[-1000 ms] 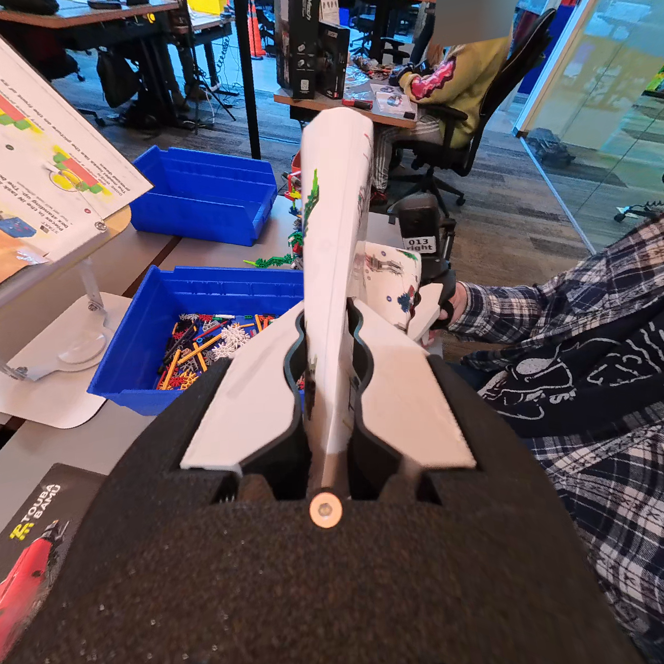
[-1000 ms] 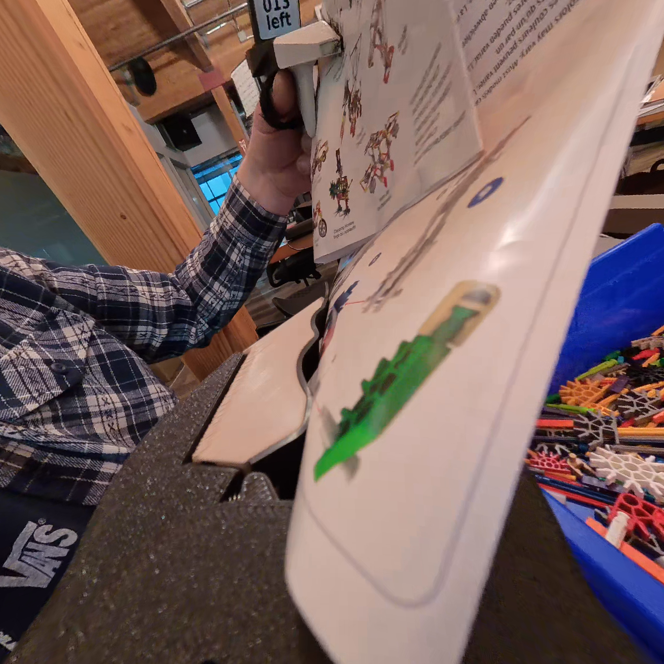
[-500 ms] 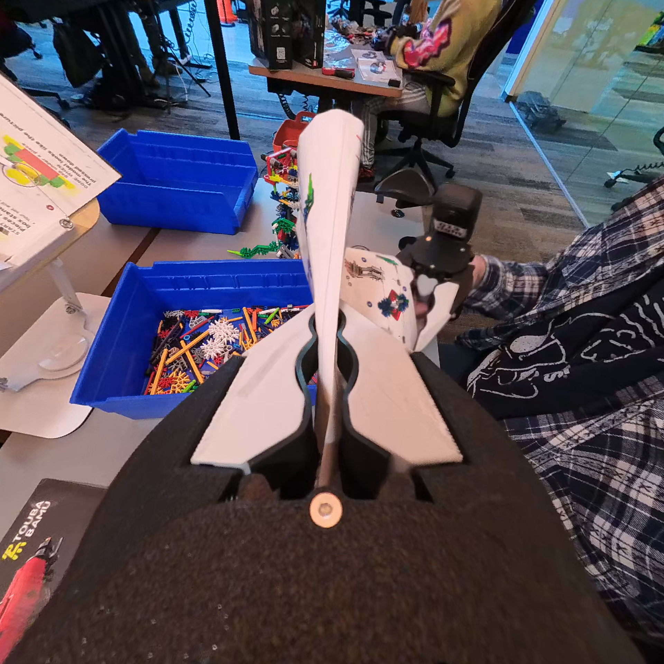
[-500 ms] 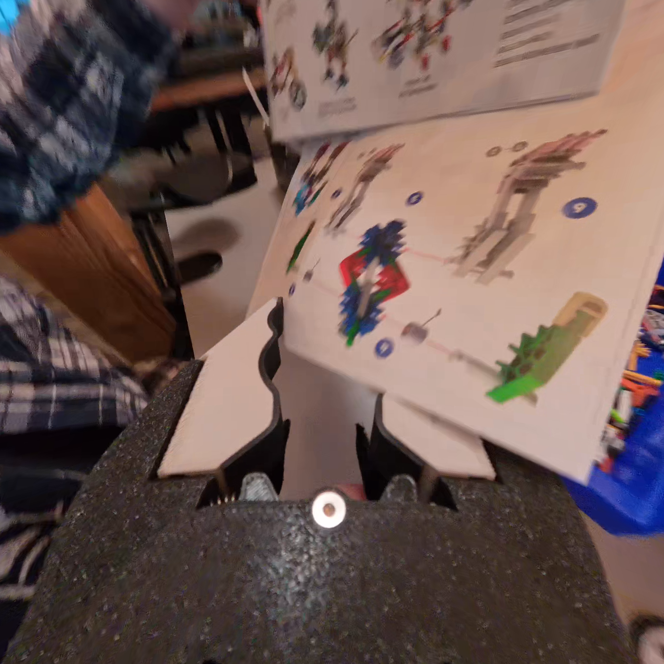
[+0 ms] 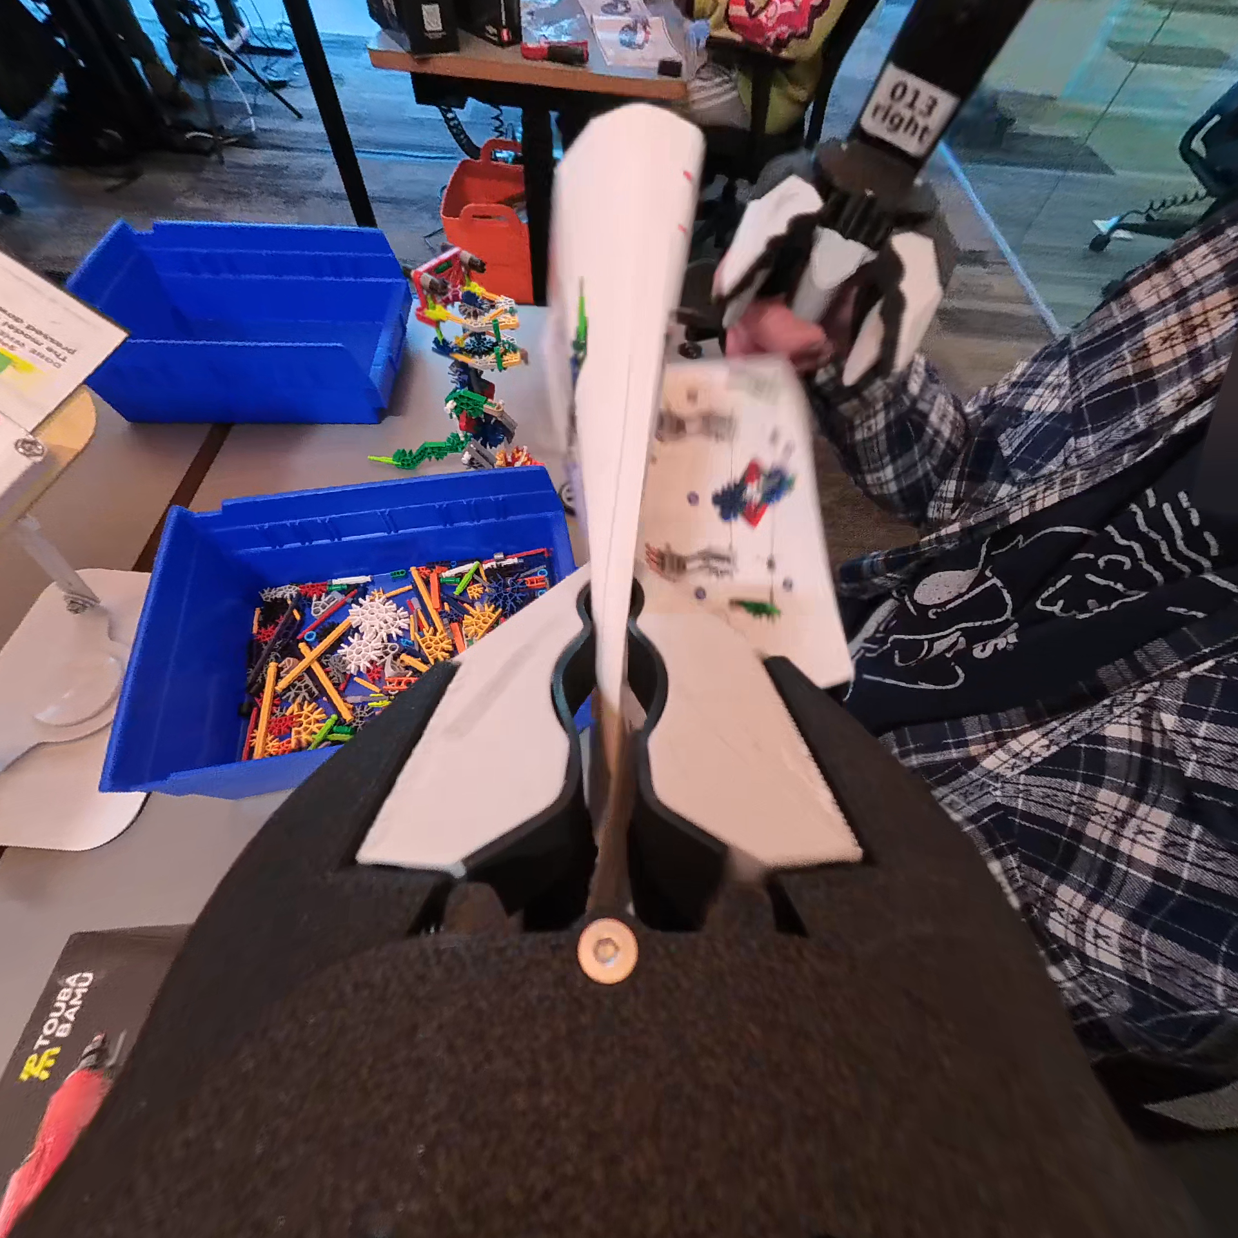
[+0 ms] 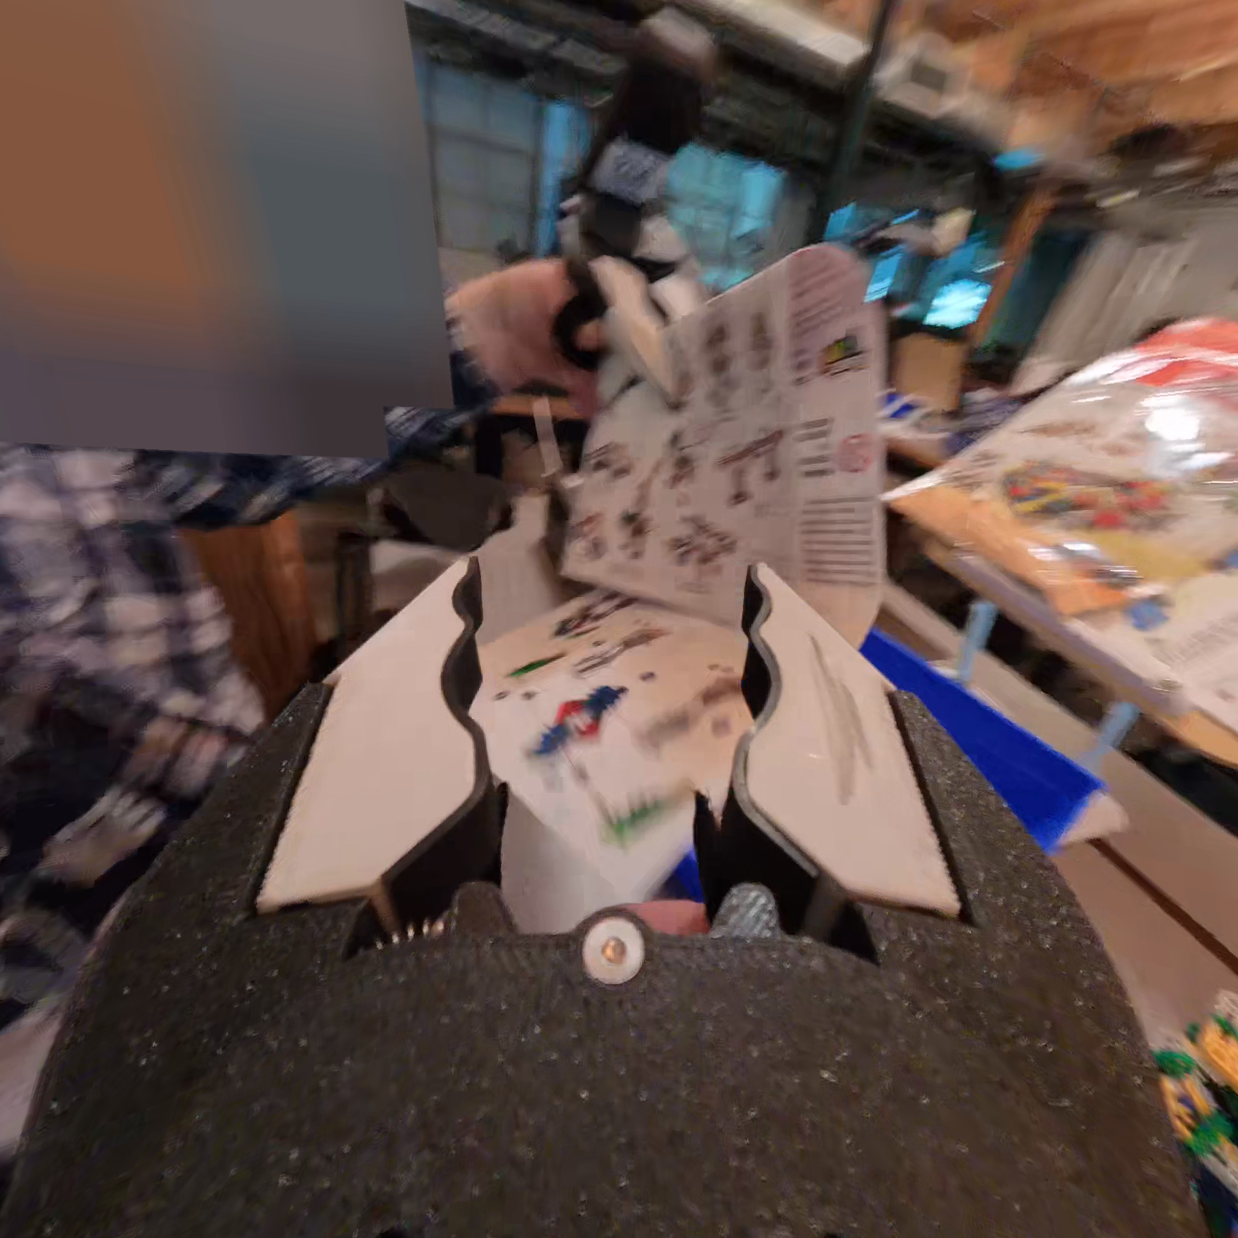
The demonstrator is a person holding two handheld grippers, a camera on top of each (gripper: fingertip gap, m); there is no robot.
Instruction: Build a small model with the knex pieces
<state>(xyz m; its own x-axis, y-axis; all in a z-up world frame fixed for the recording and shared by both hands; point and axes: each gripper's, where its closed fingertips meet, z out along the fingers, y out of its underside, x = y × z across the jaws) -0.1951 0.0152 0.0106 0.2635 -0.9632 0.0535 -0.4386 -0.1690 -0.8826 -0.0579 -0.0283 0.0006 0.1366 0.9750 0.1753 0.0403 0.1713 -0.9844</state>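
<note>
White paper fills the centre of my left wrist view: a folded instruction booklet printed with coloured model diagrams point(image 5: 623, 321), standing nearly on edge, with one leaf point(image 5: 743, 509) hanging out to the right. My left gripper point(image 5: 611, 630), a black foam-covered body with two white fingers, is clamped on the booklet's lower edge, its jaws pressed against the sheet from both sides. My right gripper point(image 5: 831, 268) appears farther off in the same view, above and to the right of the hanging leaf, apart from the paper, with its white fingers point(image 5: 898, 301) spread. In the right wrist view, that gripper point(image 6: 609, 589) is seen with its jaws parted and nothing between them; the booklet point(image 6: 730, 455) lies beyond and below the fingertips, motion-blurred, with the left gripper point(image 6: 636, 321) pinching its far edge. Left of the booklet, a blue plastic bin holding loose multicoloured rod-and-connector construction pieces point(image 5: 201, 603) sits on the grey tabletop point(image 5: 321, 449). Behind it stands a second blue plastic bin point(image 5: 248, 321), and beside that a partly assembled multicoloured model point(image 5: 475, 355). A plaid sleeve point(image 5: 938, 429) shows at right.
</note>
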